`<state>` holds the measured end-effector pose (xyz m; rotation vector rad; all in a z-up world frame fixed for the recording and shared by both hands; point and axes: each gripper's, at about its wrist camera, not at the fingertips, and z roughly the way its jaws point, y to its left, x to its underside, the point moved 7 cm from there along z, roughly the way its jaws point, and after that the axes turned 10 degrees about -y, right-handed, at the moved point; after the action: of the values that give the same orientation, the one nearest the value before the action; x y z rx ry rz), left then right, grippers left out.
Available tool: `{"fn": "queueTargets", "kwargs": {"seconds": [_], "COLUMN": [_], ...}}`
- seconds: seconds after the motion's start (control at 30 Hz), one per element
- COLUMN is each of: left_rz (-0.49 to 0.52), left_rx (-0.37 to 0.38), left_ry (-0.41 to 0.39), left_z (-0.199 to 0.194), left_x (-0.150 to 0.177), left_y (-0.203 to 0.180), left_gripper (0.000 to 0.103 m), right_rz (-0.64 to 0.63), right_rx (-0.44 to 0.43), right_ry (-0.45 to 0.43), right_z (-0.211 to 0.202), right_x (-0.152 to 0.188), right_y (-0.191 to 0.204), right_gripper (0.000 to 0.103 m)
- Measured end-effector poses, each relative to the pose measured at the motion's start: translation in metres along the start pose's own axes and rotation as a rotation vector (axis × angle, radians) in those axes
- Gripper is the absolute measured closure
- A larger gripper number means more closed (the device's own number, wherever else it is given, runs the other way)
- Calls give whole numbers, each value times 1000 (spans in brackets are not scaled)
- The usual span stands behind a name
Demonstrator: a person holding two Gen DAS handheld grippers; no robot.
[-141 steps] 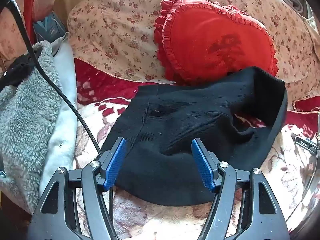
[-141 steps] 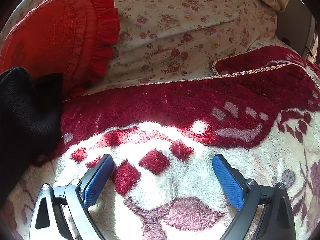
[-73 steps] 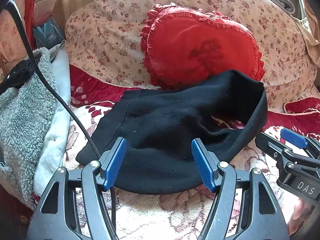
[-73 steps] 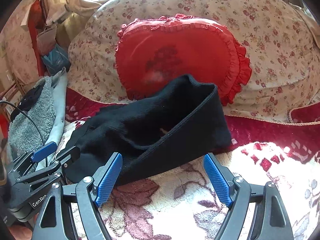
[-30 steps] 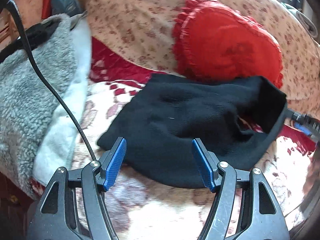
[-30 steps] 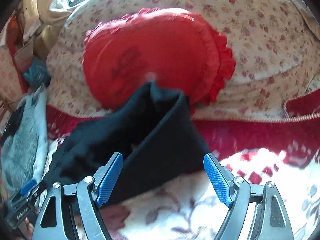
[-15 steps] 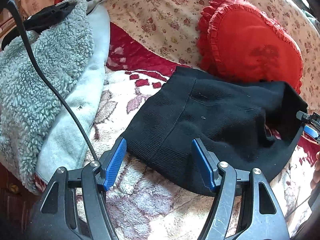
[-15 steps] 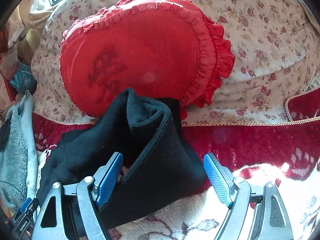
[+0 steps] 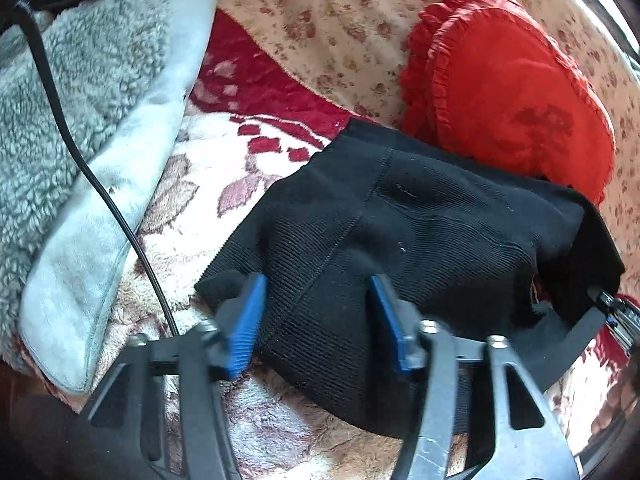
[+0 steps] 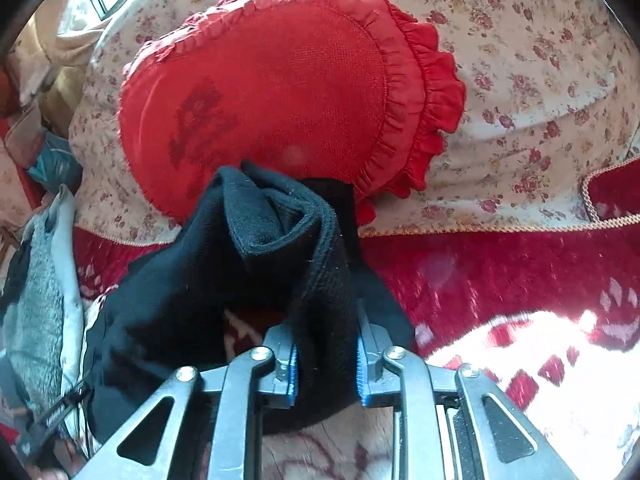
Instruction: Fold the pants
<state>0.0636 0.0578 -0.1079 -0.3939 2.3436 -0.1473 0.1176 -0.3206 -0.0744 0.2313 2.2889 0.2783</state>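
Between the blue pads of the right gripper sat a bunched band of the black pants, its jaws closing and pressing the cloth from both sides. Ahead of it leaned a red heart cushion against a floral pillow. Under the left gripper lay the pants' other end on a red-and-cream blanket; its 2 jaws were closing, cloth between them, pads not yet pinching. Left of it lay a grey fleece.
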Motion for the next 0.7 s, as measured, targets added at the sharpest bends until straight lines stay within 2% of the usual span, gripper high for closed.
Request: {"fn": "queueTargets", "kwargs": {"seconds": [0.07,0.13,0.27,0.4,0.53,0.63,0.7], "left_rz": [8,7,36,87,139,150,153], "left_rx": [11,20,49,82,64,54,57], "left_ry": [-10,-19,-39,-44,-19,21,20], "left_z": [-3,-9,-24,-45,-48,-42,-48], "left_x": [0,-2,-5,1,17,27,24], "left_y": [-1,-1,-3,-6,-1,1,0], "left_gripper": [79,86,88,88,88,88,87], "right_rz": [10,40,113,109,164,159,188], "right_rx": [-1,-7,-39,-37,-49,-48,-60], "right_ry": [-10,-14,-14,-20,5,63,62], "right_z": [-11,-21,-44,-78,-106,-103,-111], "right_x": [8,16,30,54,95,122,122], "right_y": [-4,-11,-23,-29,-40,-47,-51], "right_gripper": [86,87,87,88,87,82,73]}}
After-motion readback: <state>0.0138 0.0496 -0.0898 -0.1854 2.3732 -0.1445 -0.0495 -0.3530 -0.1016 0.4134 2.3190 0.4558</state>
